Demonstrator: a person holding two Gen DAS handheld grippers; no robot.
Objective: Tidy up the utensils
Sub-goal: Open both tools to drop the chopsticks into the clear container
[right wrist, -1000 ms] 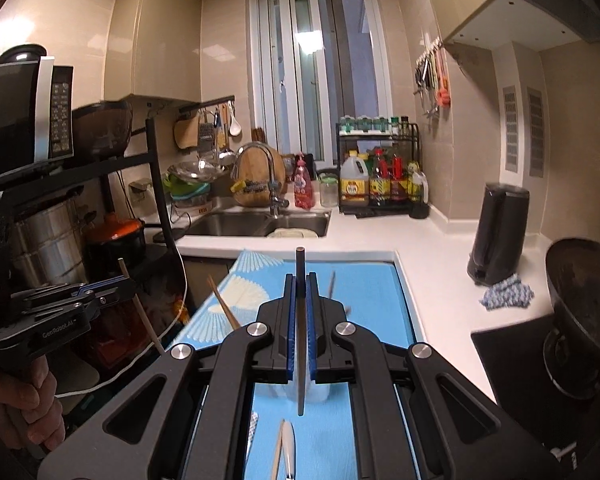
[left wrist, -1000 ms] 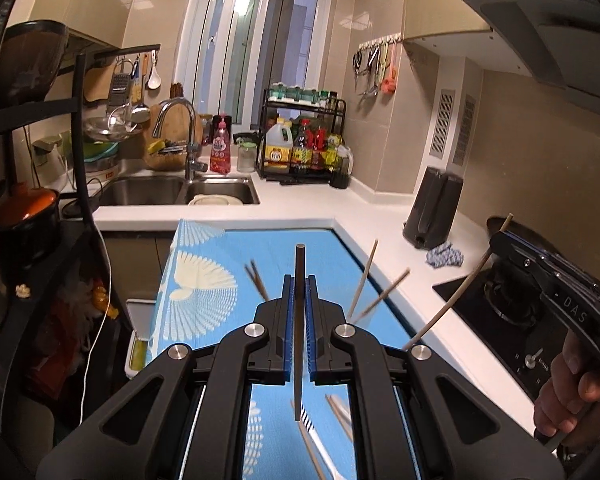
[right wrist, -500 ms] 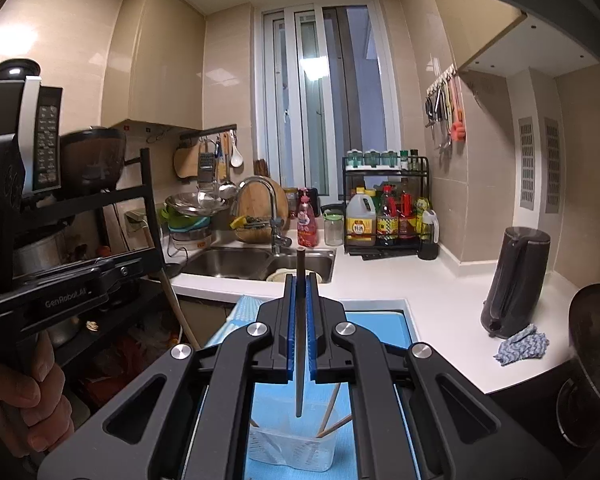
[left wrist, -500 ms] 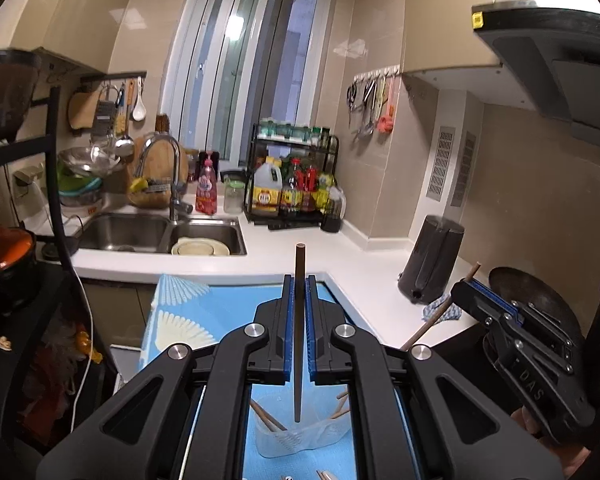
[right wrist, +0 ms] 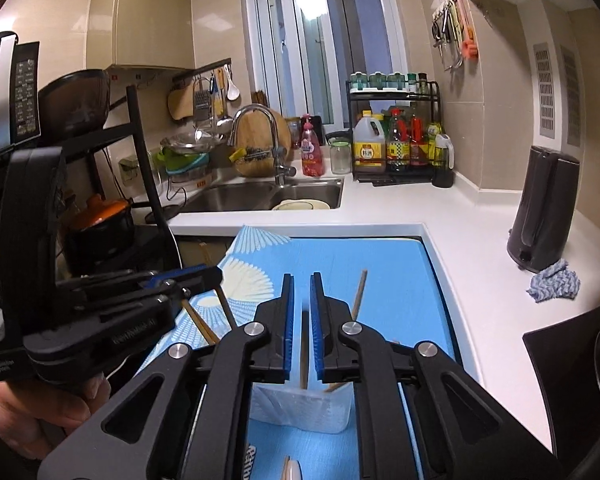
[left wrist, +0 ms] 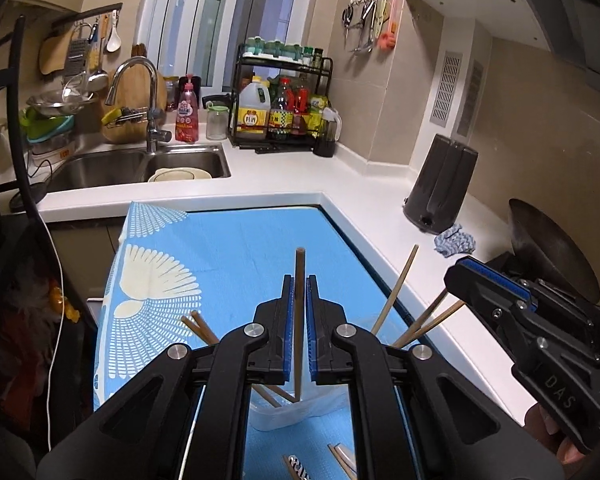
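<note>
My left gripper (left wrist: 299, 288) holds a dark brown chopstick (left wrist: 299, 280) upright between its blue pads, its lower end inside a clear plastic container (left wrist: 288, 412) on the blue mat. Several wooden chopsticks (left wrist: 396, 292) lean in that container. My right gripper (right wrist: 302, 288) stands slightly open above the same container (right wrist: 300, 408); a chopstick (right wrist: 303, 356) sits low in the gap, dropping into the container. The right gripper also shows at the right of the left wrist view (left wrist: 500, 292), and the left gripper at the left of the right wrist view (right wrist: 180, 280).
A blue patterned mat (left wrist: 240, 248) covers the table. More utensils (left wrist: 300, 470) lie at its near edge. A white counter (left wrist: 360, 188) carries a dark kettle (left wrist: 440, 184), a cloth (left wrist: 456, 240), a sink (left wrist: 140, 164) and a bottle rack (left wrist: 284, 108). A wok (left wrist: 548, 248) sits right.
Both grippers have lowered toward the container. My right gripper's jaws have parted and its chopstick has slid down into the container. The left chopstick's lower end has entered the container.
</note>
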